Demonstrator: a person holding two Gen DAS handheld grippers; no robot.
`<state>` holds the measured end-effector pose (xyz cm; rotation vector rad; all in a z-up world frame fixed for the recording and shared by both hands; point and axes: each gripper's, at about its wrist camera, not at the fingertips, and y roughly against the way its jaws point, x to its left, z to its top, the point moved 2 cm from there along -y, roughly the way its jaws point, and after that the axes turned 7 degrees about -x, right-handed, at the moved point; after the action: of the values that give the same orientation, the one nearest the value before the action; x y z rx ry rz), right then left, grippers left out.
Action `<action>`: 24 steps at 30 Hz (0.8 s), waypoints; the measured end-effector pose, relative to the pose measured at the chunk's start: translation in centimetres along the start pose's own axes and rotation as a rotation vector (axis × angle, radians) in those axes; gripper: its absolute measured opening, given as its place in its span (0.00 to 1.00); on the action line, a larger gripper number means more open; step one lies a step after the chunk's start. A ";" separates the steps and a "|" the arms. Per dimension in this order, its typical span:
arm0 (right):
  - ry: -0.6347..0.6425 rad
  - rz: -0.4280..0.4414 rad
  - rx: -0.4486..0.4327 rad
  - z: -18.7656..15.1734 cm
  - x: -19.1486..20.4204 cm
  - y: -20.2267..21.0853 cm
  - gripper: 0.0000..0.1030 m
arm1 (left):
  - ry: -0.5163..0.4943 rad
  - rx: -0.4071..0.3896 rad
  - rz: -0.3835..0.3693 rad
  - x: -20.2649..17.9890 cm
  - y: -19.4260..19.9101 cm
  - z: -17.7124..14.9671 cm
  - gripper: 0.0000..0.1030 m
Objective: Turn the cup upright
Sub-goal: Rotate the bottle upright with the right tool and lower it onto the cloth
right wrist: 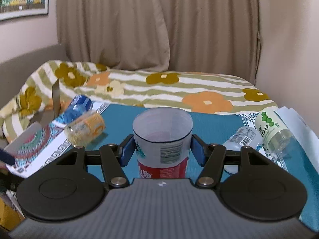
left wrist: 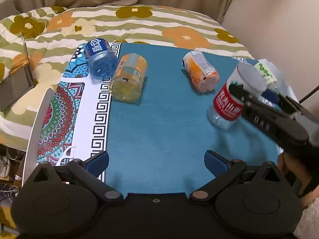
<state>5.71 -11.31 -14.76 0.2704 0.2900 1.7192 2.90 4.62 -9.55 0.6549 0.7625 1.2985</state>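
— Right of centre in the left wrist view, we see the cup, a cut-down clear plastic bottle with a red label, held tilted above the teal mat by our right tongs.

— And in the right wrist view the cup sits in the middle of the frame, mouth open toward the curtain. Our right tongs have their blue pads against its sides, so we judge them closed on it. We are probably gripping near the rim so that the wrist can swing the base down.

— Agreed. Its thin wall looks easy to crush, so a light squeeze seems wise.

— Our left tongs, at the bottom of their own view, stand wide open over bare mat and hold nothing.

— Other cut bottles lie on their sides on the bench: a blue one and a yellowish one touching at upper left, and an orange one further right. They are smooth, ribbed cylinders that would roll readily.

— Behind them is the bed with its soft flowered quilt.
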 end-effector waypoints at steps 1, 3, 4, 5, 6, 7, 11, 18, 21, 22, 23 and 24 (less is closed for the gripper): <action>0.002 0.005 0.010 0.0 0.1 0.0 0.73 | 0.002 -0.003 -0.002 -0.1 0.1 0.1 1.00; 0.000 0.009 0.022 0.1 0.1 0.0 0.73 | 0.005 -0.008 -0.005 -0.2 0.1 0.3 1.00; 0.003 0.010 0.027 0.1 0.2 -0.1 0.73 | 0.006 -0.008 -0.006 -0.2 0.2 0.4 1.00; 0.007 0.012 0.031 0.2 0.2 -0.1 0.73 | 0.007 -0.007 -0.007 -0.2 0.2 0.4 1.00; 0.009 0.013 0.036 0.3 0.2 -0.2 0.73 | 0.009 -0.007 -0.006 -0.2 0.2 0.4 1.00; 0.006 0.013 0.039 0.3 0.2 -0.2 0.73 | 0.010 -0.006 -0.005 -0.2 0.3 0.4 1.00; -0.016 0.017 0.059 0.6 -0.1 -0.5 0.75 | 0.021 -0.004 0.006 0.0 0.4 0.3 1.00; -0.014 0.012 0.081 0.7 0.0 -0.5 0.96 | 0.028 -0.012 0.024 0.1 0.9 0.2 1.00; -0.028 0.012 0.110 0.9 -0.1 -0.4 1.00 | 0.030 -0.022 0.029 -0.1 1.3 0.4 1.00; -0.037 0.014 0.119 1.1 -0.3 -0.2 1.00 | 0.029 -0.027 0.030 -0.1 1.5 0.5 1.00; -0.047 0.014 0.123 1.3 -0.5 0.1 1.00 | 0.026 -0.034 0.033 -0.2 1.7 0.6 1.00; -0.058 0.013 0.128 1.7 -0.7 0.5 1.00 | 0.023 -0.042 0.035 -0.3 2.0 0.8 1.00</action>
<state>5.89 -11.99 -13.02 0.4154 0.3569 1.7051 2.27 4.62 -7.45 0.6229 0.7429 1.3522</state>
